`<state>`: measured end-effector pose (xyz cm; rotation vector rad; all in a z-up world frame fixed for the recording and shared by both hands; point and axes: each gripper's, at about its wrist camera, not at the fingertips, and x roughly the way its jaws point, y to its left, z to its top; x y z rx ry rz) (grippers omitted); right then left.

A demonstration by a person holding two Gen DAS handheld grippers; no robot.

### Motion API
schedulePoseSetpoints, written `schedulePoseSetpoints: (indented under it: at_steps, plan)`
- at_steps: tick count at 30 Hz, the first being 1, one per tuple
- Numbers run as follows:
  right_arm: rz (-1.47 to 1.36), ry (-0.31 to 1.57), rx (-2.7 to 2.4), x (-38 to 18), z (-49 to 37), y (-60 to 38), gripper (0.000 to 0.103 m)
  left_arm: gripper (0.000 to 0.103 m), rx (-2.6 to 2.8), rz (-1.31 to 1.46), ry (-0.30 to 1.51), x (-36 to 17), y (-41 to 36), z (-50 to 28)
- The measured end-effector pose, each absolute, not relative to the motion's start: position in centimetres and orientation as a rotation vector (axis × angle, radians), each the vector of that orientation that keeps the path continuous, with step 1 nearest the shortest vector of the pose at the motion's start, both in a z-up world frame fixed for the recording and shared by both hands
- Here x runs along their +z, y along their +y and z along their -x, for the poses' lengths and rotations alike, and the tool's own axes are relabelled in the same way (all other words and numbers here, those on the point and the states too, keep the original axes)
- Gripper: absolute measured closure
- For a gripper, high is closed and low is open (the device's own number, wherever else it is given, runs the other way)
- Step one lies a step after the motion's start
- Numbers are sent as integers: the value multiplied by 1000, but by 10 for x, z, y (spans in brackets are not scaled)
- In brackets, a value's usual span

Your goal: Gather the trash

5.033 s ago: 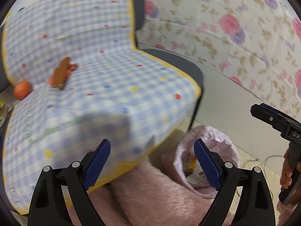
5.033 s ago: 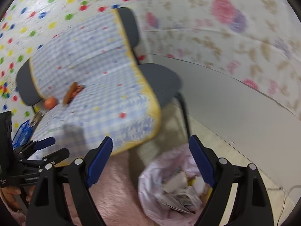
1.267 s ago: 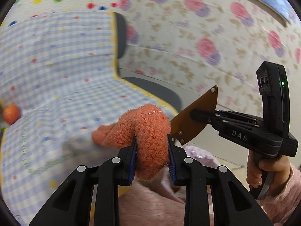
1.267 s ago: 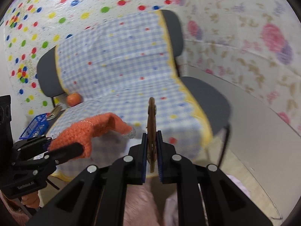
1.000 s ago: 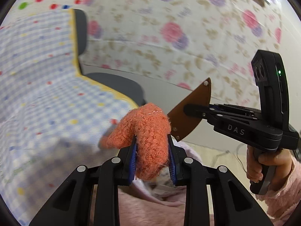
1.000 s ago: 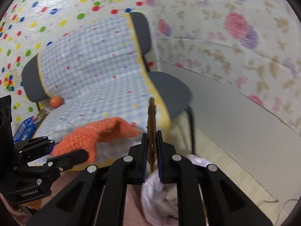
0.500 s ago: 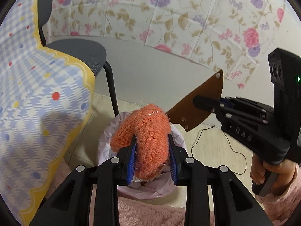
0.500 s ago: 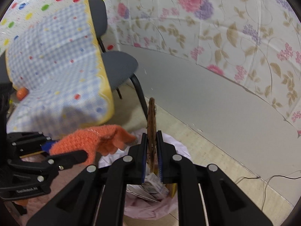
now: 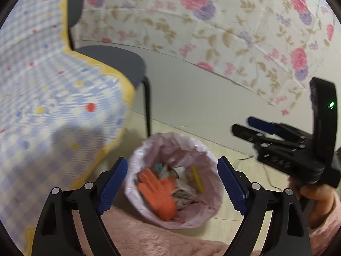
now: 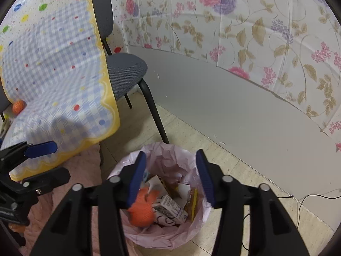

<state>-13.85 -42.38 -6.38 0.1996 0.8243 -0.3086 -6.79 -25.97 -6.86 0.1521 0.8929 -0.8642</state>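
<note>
A bin lined with a pink bag (image 9: pixel 204 149) (image 10: pixel 168 151) stands on the floor by the chair. An orange knitted glove (image 9: pixel 158 194) (image 10: pixel 141 212) lies inside it among cartons and paper scraps. My left gripper (image 9: pixel 172 183) is open and empty above the bin; it also shows at the left of the right wrist view (image 10: pixel 45 160). My right gripper (image 10: pixel 170 176) is open and empty just above the bin's mouth; it also shows at the right of the left wrist view (image 9: pixel 249 128). The brown piece it held is hard to pick out in the bin.
A grey chair (image 10: pixel 125 70) draped with a blue checked cloth (image 9: pixel 53 98) stands left of the bin. An orange ball (image 10: pixel 18 106) rests on the cloth. A floral wall (image 10: pixel 255 32) and grey baseboard run behind. A black cable (image 10: pixel 307 198) lies on the floor at right.
Both grippers have opened over the bin. The orange glove dropped from my left gripper into the bag, and the brown piece left my right gripper.
</note>
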Motion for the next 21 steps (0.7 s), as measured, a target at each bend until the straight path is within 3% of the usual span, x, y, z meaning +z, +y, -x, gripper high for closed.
schedulePoseSetpoints:
  at_steps: [5,10,21]
  plan:
    - [-220,818,-256,-54,137,-409,23,16,-787,-180,871,-63,-243,70]
    - [-210,794,-227,-37,135,-393,6,15,-701,-192,846,-49,-222,70]
    - [-211,695,7,22,97,-334,6,9,-402,-134,768,5,-137,54]
